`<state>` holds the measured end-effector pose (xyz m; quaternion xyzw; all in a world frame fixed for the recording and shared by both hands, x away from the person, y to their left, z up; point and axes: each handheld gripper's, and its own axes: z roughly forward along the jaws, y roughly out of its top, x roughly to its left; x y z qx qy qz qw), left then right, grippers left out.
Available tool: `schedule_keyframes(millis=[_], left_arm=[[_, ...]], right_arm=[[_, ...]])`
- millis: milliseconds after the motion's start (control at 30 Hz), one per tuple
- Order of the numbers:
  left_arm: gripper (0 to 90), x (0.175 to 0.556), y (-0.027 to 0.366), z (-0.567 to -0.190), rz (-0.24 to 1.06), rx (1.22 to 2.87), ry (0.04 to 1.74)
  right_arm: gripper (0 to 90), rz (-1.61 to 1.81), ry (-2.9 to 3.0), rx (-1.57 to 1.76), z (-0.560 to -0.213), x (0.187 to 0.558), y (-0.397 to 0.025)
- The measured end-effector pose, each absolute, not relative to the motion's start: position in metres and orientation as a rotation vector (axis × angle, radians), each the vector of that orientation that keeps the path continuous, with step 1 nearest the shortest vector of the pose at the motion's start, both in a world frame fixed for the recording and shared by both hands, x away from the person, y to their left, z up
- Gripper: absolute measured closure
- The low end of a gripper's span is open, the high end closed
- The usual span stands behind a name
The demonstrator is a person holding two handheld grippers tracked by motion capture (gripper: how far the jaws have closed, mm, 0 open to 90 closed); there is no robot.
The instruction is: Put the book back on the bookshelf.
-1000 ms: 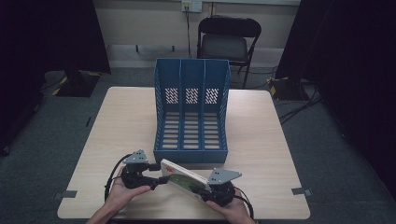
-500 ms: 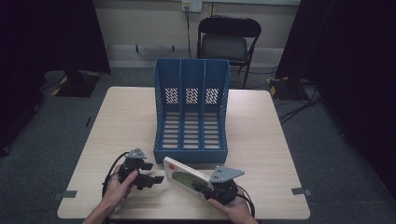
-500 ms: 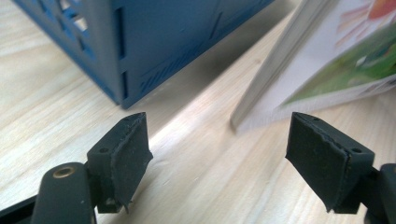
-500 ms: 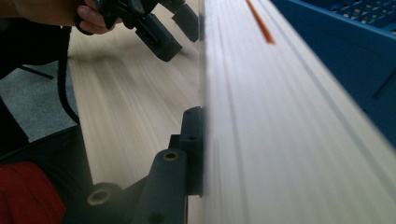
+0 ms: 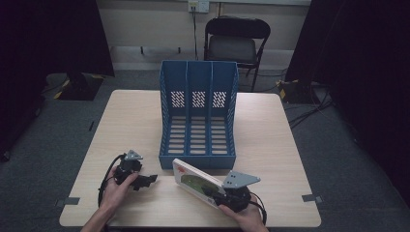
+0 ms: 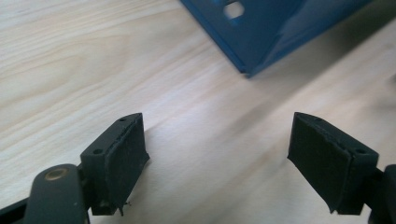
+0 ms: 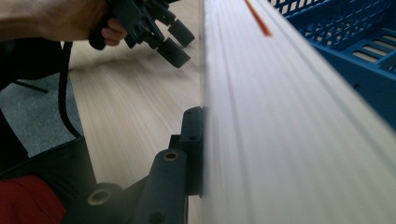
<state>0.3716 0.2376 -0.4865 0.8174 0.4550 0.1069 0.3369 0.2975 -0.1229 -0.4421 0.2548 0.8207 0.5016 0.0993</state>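
A white book [image 5: 196,182] with a green picture and a red mark on its cover is lifted off the table, tilted, in front of the blue three-slot file rack [image 5: 198,116]. My right gripper [image 5: 216,195] is shut on the book's near corner; in the right gripper view the book's white page edge [image 7: 289,121] fills the right half, one black jaw pressed on it. My left gripper [image 5: 147,181] sits low over the table to the book's left, open, with bare wood between its pads [image 6: 122,156]. The rack's blue corner [image 6: 261,32] lies ahead of it.
The wooden table [image 5: 130,121] has free room left and right of the rack. A black folding chair [image 5: 232,43] stands behind the table. Cables trail from both grippers toward the front edge. The left gripper [image 7: 163,35] and its hand appear far off in the right gripper view.
My left gripper has let go of the book and drawn back to the left, now open. The right gripper keeps the book, which has tipped up more on edge.
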Motion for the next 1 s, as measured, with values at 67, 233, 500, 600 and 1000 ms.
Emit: schedule_keyframes(millis=[67, 233, 500, 600, 1000], left_arm=[[19.1, 0.371, 0.236, -0.488, 0.353, 2.172, 1.163], [13.6, 0.368, 0.236, -0.498, 0.471, 2.13, 1.135], [3.4, 0.368, 0.236, -0.503, 0.49, 2.075, 1.173], [3.4, 0.369, 0.238, -0.502, 0.499, 2.119, 1.147], [3.4, 0.369, 0.238, -0.502, 0.494, 2.111, 1.155]], right_arm=[[76.5, 1.49, 2.412, 0.756, -0.44, 0.296, -0.125], [76.5, 1.498, 2.407, 0.757, -0.432, 0.293, -0.129], [76.4, 1.528, 2.382, 0.74, -0.419, 0.29, -0.13], [76.4, 1.541, 2.371, 0.739, -0.415, 0.29, -0.129], [76.4, 1.574, 2.289, 0.768, -0.397, 0.294, -0.132]])
